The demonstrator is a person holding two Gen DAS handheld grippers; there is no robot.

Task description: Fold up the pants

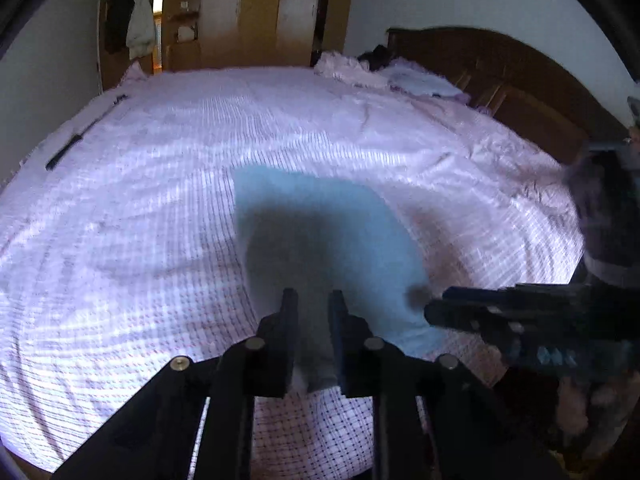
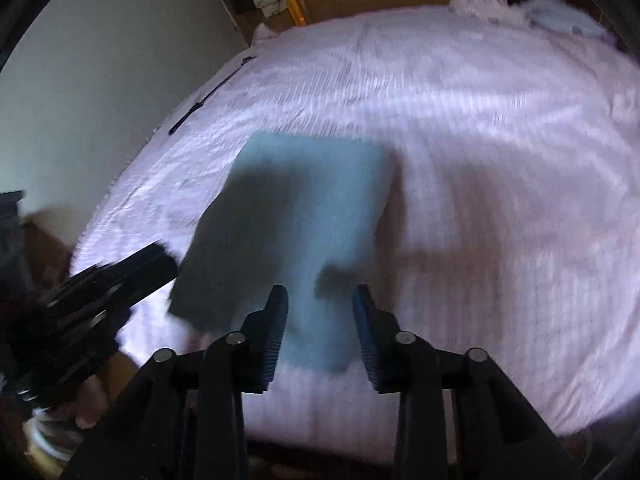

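The pants (image 1: 320,220) are a blue-grey folded bundle on the pink checked bedcover (image 1: 140,200), blurred in both views. My left gripper (image 1: 313,296) sits at their near edge, its narrow jaws shut on a strip of the fabric that fills the gap. In the right wrist view the pants (image 2: 312,184) lie as a rough rectangle. My right gripper (image 2: 320,292) stands open over their near right corner, the cloth showing between the fingers with the pads apart from it. Each gripper shows in the other's view: the right gripper (image 1: 436,308) and the left gripper (image 2: 168,260).
A thin black rod (image 1: 80,136) lies on the far left of the bed. Pillows (image 1: 420,80) and a dark wooden headboard (image 1: 500,72) are at the right end. A wardrobe (image 1: 260,12) and hanging clothes (image 1: 140,20) stand beyond the bed.
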